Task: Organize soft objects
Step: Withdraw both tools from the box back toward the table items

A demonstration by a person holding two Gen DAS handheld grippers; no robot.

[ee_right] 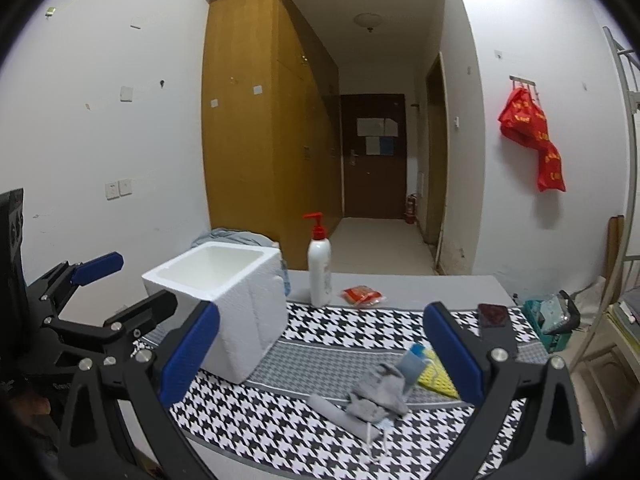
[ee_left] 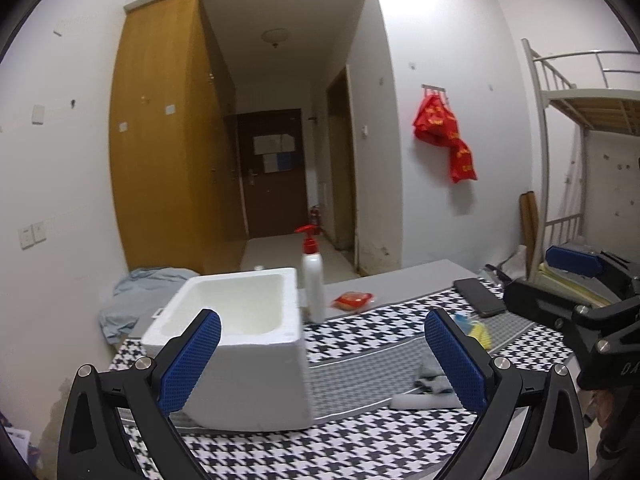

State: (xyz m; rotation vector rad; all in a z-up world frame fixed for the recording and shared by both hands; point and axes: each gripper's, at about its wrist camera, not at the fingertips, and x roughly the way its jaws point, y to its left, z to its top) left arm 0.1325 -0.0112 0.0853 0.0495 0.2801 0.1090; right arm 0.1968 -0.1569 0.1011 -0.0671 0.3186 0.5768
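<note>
A white foam box [ee_left: 240, 344] stands open and empty on the houndstooth cloth [ee_left: 360, 448]; it also shows in the right wrist view [ee_right: 224, 304]. A small pile of soft things lies right of it: a crumpled grey cloth [ee_right: 378, 394], a grey foam roll [ee_right: 336, 412], a yellow mesh sponge [ee_right: 434, 376] and a face mask [ee_right: 412, 364]. The cloth [ee_left: 432, 376] and roll [ee_left: 424, 401] show beside my left gripper's right finger. My left gripper [ee_left: 320, 360] is open, its left finger in front of the box. My right gripper [ee_right: 320, 352] is open above the pile.
A white pump bottle with a red top [ee_right: 319, 272] and a red packet [ee_right: 362, 295] sit behind the cloth. A dark phone [ee_right: 493, 314] lies at the right. A blue-grey garment [ee_left: 132, 300] is heaped behind the box. A bunk bed [ee_left: 580, 120] stands right.
</note>
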